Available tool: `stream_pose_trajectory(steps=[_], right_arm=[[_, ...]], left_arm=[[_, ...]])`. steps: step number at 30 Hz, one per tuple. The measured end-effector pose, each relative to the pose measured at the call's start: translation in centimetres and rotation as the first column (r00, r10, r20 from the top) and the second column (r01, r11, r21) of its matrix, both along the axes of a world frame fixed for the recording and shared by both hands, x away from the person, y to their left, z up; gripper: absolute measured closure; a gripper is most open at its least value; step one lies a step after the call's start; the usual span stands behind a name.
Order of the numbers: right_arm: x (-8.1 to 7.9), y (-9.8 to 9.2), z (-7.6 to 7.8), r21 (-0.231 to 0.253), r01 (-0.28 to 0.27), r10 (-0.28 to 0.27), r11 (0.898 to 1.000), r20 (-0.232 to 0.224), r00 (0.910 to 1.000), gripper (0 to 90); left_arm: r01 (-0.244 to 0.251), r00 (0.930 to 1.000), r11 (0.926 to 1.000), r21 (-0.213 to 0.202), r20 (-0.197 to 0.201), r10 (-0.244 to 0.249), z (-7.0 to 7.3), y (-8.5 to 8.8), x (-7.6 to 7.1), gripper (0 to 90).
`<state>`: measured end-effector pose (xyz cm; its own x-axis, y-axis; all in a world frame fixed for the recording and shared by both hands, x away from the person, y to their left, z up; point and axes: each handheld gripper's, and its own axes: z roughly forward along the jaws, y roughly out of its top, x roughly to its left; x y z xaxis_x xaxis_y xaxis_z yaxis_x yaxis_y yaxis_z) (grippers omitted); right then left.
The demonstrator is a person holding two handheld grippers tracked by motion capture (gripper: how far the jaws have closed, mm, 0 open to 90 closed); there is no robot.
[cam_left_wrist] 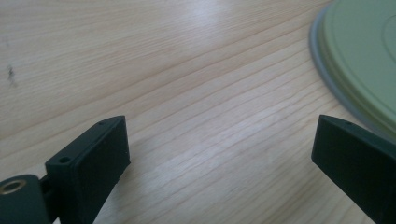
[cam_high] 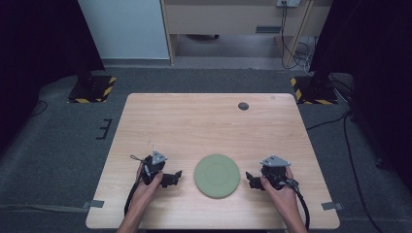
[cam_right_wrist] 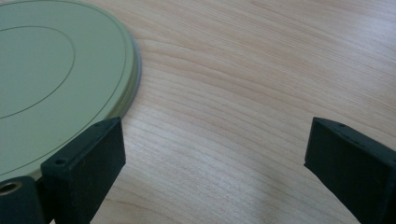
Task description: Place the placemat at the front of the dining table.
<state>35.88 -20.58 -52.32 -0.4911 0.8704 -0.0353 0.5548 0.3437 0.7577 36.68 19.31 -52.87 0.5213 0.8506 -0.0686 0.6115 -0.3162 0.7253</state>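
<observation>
**benchwatcher:** So where's the plate sitting right now?

**tabletop_tom:** The green plate [cam_high: 217, 175] lies flat on the wooden surface [cam_high: 209, 121], near the front edge and roughly in the middle between the two hands. It's round, pale green, with a couple of faint rings on top. From the right claw's view it looks like there's a thin grey rim under the green, so it might be a stack, can't really tell.

**benchwatcher:** And the claws?

**tabletop_tom:** Left claw [cam_high: 178, 175] is just beside the plate on its left, right claw [cam_high: 249, 177] just beside it on the right, both pointing inward at it. Neither touches it. Both are spread wide with only bare wood between the jaws. In the left claw's view [cam_left_wrist: 219, 140] the plate edge [cam_left_wrist: 359, 60] sits off to the upper right; in the right claw's view [cam_right_wrist: 215, 140] the plate [cam_right_wrist: 56, 74] fills the upper left, with one jaw just in front of the rim.

**benchwatcher:** Anything else on there?

**tabletop_tom:** A small dark round spot [cam_high: 243, 106] near the far edge of the surface, well apart from the plate. Grey carpet floor [cam_high: 58, 145] all around, and bits of tape [cam_high: 95, 204] at the front corners.
</observation>
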Motion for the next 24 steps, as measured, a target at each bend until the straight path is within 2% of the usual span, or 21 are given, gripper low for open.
stream_pose_trajectory(steps=[2,12,18,24], right_arm=[[-0.2,0.3,-0.1,-0.005,-0.016,0.016,1.000,0.001,0.9999,5.2],[-0.6,1.2,0.0,-0.011,-0.043,0.043,0.999,0.004,0.9991,4.7],[-0.8,1.9,-0.1,-0.022,-0.064,0.064,0.998,-0.004,0.9980,4.8],[-0.8,2.3,-0.4,-0.041,-0.078,0.078,0.996,-0.007,0.9969,4.8]], left_arm=[[0.019,0.9997,0.9998,-0.007,-0.016,-0.019,0.1,-0.8,-0.2,3.4],[0.110,0.9938,0.9940,-0.008,-0.016,-0.110,0.1,-3.1,-0.9,3.3],[0.120,0.9927,0.9928,-0.002,-0.016,-0.120,-0.1,-3.7,-1.1,3.3],[0.109,0.9940,0.9939,-0.017,-0.012,-0.109,0.0,-3.8,-1.0,3.3]])
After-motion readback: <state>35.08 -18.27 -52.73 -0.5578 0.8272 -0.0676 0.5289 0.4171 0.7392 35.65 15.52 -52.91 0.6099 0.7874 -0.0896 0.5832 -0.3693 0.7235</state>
